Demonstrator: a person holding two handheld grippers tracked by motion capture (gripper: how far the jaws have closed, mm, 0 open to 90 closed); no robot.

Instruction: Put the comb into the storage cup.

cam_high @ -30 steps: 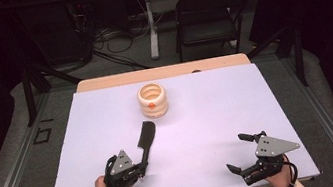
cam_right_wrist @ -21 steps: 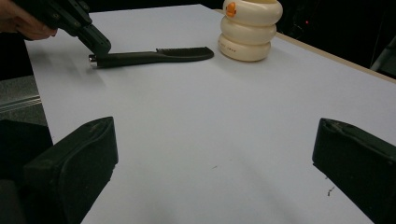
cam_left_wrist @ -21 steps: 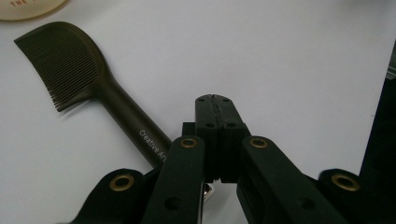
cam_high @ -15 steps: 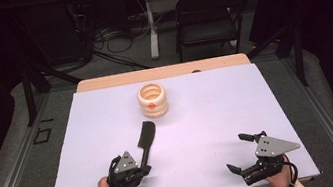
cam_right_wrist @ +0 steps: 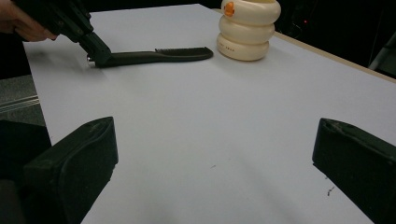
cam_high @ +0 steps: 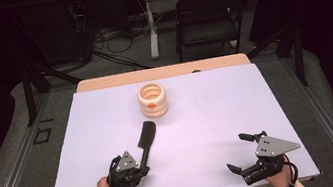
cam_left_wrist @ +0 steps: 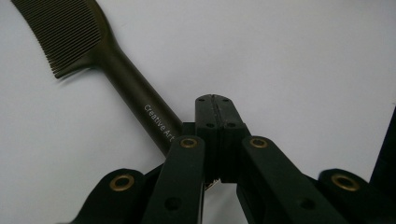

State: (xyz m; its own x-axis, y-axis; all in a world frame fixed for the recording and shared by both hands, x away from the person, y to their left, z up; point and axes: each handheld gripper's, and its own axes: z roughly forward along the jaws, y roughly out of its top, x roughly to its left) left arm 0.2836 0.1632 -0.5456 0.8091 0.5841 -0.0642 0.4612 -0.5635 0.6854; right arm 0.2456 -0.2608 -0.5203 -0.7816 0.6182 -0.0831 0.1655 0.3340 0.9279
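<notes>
A black comb (cam_high: 146,139) lies on the white table (cam_high: 218,110), teeth toward the far side. In the left gripper view its handle (cam_left_wrist: 126,79) runs slantwise down under the left jaw's arm, not between the pads. My left gripper (cam_high: 142,169) is shut with nothing between its pads, its closed tip (cam_left_wrist: 215,100) resting right beside the handle end. From the right gripper view I see that tip (cam_right_wrist: 95,53) touching the comb (cam_right_wrist: 159,56). My right gripper (cam_high: 234,152) sits near the front right edge, open and holding nothing (cam_right_wrist: 214,128).
A cream ribbed container (cam_high: 153,100) with an orange dot stands at the back middle of the table, just beyond the comb's teeth (cam_right_wrist: 246,30). A folding chair (cam_high: 207,11) and cables are on the floor behind the table.
</notes>
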